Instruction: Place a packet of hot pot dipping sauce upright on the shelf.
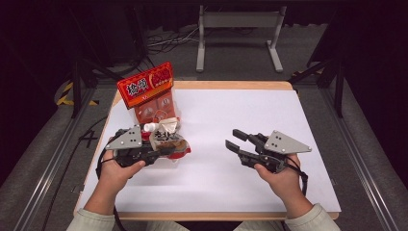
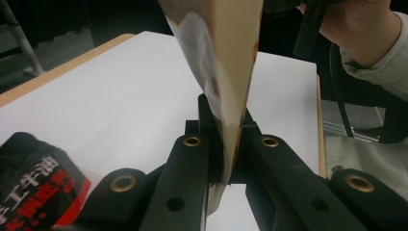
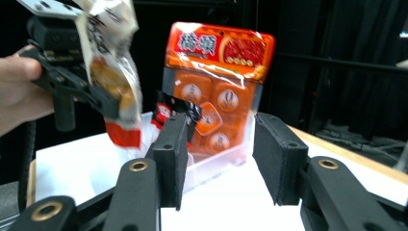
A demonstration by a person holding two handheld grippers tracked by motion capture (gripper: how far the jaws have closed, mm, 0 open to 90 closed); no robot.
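Worktop: white sheet point(image 1: 231, 115) on a wooden board, grey floor and dark room beyond.
My left hand-held gripper point(image 1: 161, 150): jaws clamped on a snack packet point(image 1: 166, 137), held above the left side of the worktop, its long axis upright.
My right hand-held gripper point(image 1: 234, 141): jaws apart, nothing between them.
Farther back: orange bag point(image 1: 150, 91) standing upright in a clear tray point(image 3: 216, 163).
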